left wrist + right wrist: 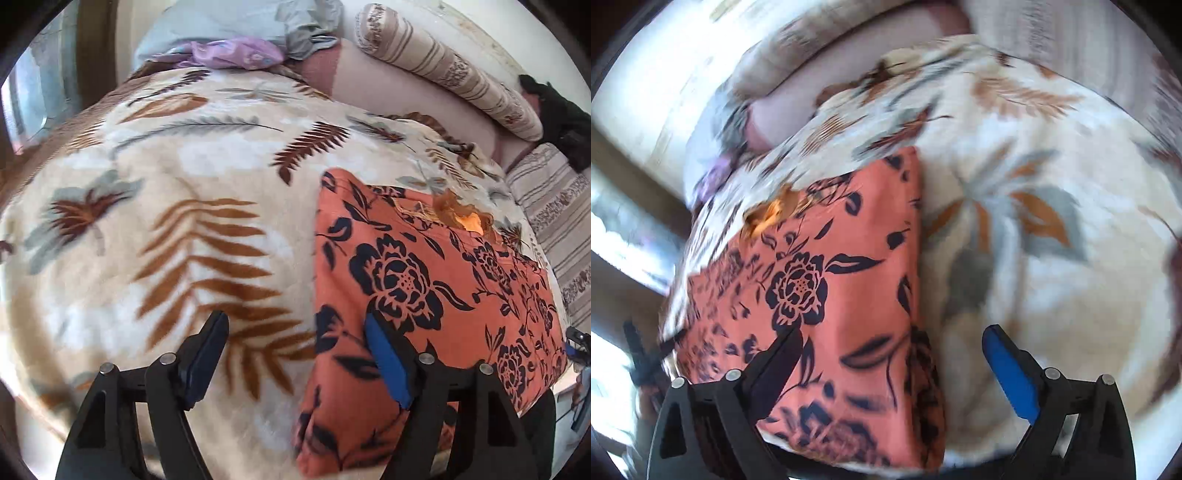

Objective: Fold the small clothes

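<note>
Spread across the bed, a cream fleece blanket (155, 221) printed with brown and grey leaves fills both views. Over it the left claw (295, 332) stands wide apart with nothing between its fingers: the black left finger hangs over bare blanket, the blue-padded right finger (388, 365) over the near left part of the folded garment. The right claw (890, 343) is likewise spread wide and holds nothing; its black finger hovers above the garment and its blue-padded finger (1008, 373) above the blanket, though whether either tip brushes the cloth cannot be told through the blur. Just beyond the claws lies the orange floral garment (424, 288), patterned with dark navy flowers, folded into a roughly rectangular packet with a straight folded edge on one side and a small yellow-orange frill (469, 218) showing at its far edge. Farther out, in the left wrist view, a striped bolster pillow (443, 66) lies along the wall, a dark item (561, 114) sits at its end, and pale blue and lilac clothes (236, 44) are heaped at the far side of the bed.
</note>
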### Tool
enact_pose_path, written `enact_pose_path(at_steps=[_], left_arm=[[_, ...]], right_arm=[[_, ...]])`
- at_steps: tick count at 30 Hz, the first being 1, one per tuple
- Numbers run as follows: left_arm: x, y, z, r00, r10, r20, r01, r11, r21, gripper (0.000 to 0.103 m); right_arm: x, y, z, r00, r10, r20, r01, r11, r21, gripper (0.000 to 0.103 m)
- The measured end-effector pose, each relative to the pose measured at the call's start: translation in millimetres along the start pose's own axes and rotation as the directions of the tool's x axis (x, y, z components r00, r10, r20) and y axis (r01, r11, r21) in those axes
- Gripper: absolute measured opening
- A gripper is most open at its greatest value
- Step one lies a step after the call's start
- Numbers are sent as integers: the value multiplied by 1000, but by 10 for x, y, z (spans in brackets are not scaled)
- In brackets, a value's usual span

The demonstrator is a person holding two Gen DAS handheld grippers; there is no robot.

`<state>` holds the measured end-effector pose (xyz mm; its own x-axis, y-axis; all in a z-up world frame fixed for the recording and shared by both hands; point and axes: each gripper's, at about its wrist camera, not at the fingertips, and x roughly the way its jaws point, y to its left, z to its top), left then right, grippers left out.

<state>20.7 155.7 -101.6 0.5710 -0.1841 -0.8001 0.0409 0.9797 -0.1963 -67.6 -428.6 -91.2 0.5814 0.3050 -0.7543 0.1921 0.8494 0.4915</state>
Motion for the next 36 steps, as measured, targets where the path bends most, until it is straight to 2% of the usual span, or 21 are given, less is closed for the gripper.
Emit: enact_pose_path(at_steps=[2,4,6,9,10,14,15,17,18,19,20,27,28,29,30,31,32,33,34,36], left_arm=[[-137,101,29,999,11,52,-9,1000,-27,77],[-90,189,71,999,33,17,-33,999,-41,77],[-67,215,102,1000,27,-8,-27,999,-47,77],[-50,100,244,1000,-6,13,6,1000,4,77],[-30,89,195,999,-34,33,33,999,23,77],[180,-173,448,996,-89,22,88,994,66,77],[270,-211,516,995,-98,14,97,993,71,77],[399,-271,575,995,-96,3,95,992,78,77],[457,-296,589,996,-85,-6,85,993,79,77],[509,-315,598,997,-77,-14,78,994,82,77],[538,-333,600,997,-76,-19,77,993,90,77],[642,-397,648,998,-55,-15,56,991,124,76],[660,-400,659,998,-57,-16,59,991,124,61],[676,-406,666,998,-52,-20,54,990,132,45],[700,-417,674,999,-26,-37,31,989,143,12],[706,-426,677,999,-10,-46,16,989,150,6],[670,-435,678,999,-13,-32,18,988,154,6],[614,-453,676,1000,-5,-11,7,986,168,6],[539,-480,674,1000,4,13,-7,982,187,5],[346,-534,677,998,10,65,-24,976,217,5]], right_arm=[[-176,-105,-28,998,20,61,-23,999,47,99],[-242,-222,2,996,-46,73,41,996,77,99],[-256,-274,86,997,-36,65,29,993,110,99],[-275,-40,304,995,-17,96,17,1000,8,99],[-241,54,412,995,-1,100,4,1000,-27,99],[177,271,873,997,-24,73,30,997,-75,99],[304,279,964,997,-42,60,46,996,-82,95],[501,209,1030,997,-72,22,73,995,-61,76],[600,170,1041,996,-84,-2,84,996,-42,72],[675,158,1041,995,-95,-13,94,995,-31,61],[707,143,1027,995,-101,-19,100,995,-27,58],[633,197,986,997,-80,-7,79,995,-54,57],[656,184,1001,997,-80,-13,79,996,-49,52],[691,171,1009,996,-81,-27,80,996,-46,35],[725,182,1009,996,-85,-41,83,995,-52,33],[718,218,1000,994,-102,-32,100,993,-66,29],[694,279,988,992,-127,-19,125,988,-94,19],[650,356,974,987,-160,2,159,980,-122,14],[598,416,962,983,-180,23,181,973,-144,10],[462,545,927,976,-208,69,217,957,-193,8]])
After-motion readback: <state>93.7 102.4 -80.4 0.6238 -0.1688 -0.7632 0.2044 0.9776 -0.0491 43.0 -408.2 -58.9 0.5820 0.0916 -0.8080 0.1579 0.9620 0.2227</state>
